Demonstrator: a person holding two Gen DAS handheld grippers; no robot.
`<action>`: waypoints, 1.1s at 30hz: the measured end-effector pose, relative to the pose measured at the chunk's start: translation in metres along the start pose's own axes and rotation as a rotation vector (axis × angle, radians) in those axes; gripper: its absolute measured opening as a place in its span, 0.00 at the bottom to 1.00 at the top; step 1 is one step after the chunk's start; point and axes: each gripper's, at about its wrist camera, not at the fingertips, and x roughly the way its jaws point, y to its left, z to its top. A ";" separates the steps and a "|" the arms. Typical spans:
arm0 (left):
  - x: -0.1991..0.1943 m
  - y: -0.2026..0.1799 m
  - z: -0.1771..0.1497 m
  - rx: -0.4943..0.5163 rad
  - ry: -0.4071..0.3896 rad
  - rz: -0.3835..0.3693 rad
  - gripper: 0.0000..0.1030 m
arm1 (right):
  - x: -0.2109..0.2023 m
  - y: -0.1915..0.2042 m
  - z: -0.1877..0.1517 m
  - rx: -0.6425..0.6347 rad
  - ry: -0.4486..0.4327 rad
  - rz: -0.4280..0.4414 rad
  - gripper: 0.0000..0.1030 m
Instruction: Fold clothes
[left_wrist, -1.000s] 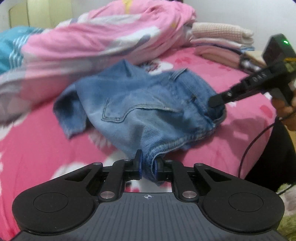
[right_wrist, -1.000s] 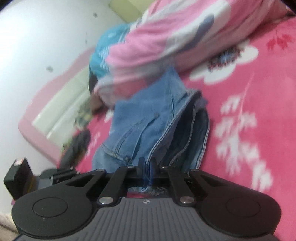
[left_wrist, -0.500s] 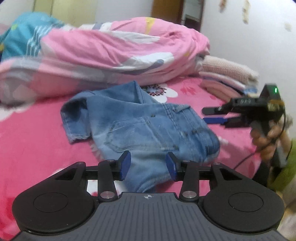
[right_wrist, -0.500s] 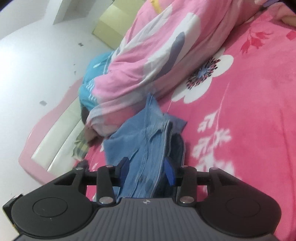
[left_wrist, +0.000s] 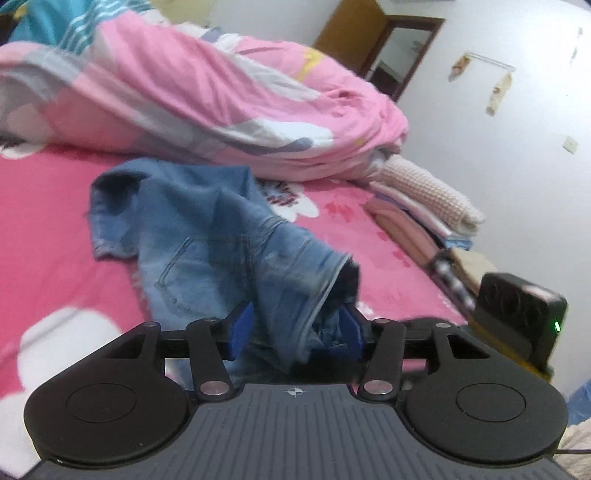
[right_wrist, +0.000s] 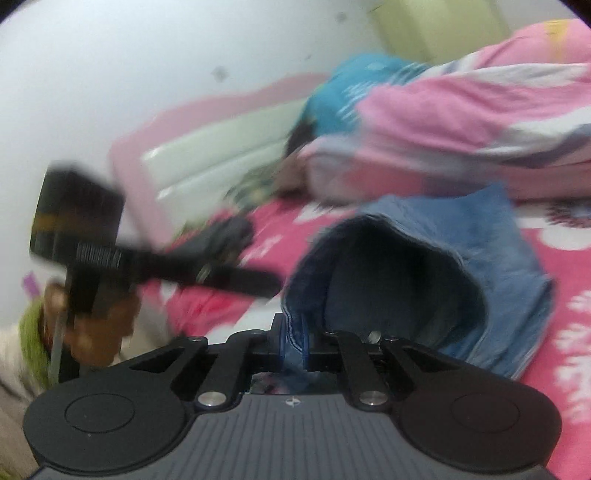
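Blue denim jeans lie bunched on the pink flowered bed.
Right gripper: jaws just closed, pinching the waistband. Left gripper: jaws just opening, spread around denim.

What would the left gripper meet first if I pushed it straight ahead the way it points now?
The denim shorts. Their lifted edge already sits between the left gripper's open jaws, which have just been widening, so denim comes first, probably well before the pink quilt behind; depth is unclear.
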 end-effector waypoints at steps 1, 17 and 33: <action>0.000 0.003 -0.003 -0.018 0.010 0.008 0.50 | 0.007 0.008 -0.004 -0.023 0.025 0.017 0.09; -0.004 0.040 -0.045 -0.184 0.041 -0.018 0.39 | -0.054 0.025 0.000 -0.117 0.061 0.058 0.46; -0.020 0.058 -0.038 -0.378 -0.055 -0.183 0.80 | 0.015 -0.227 0.062 0.587 0.253 -0.194 0.61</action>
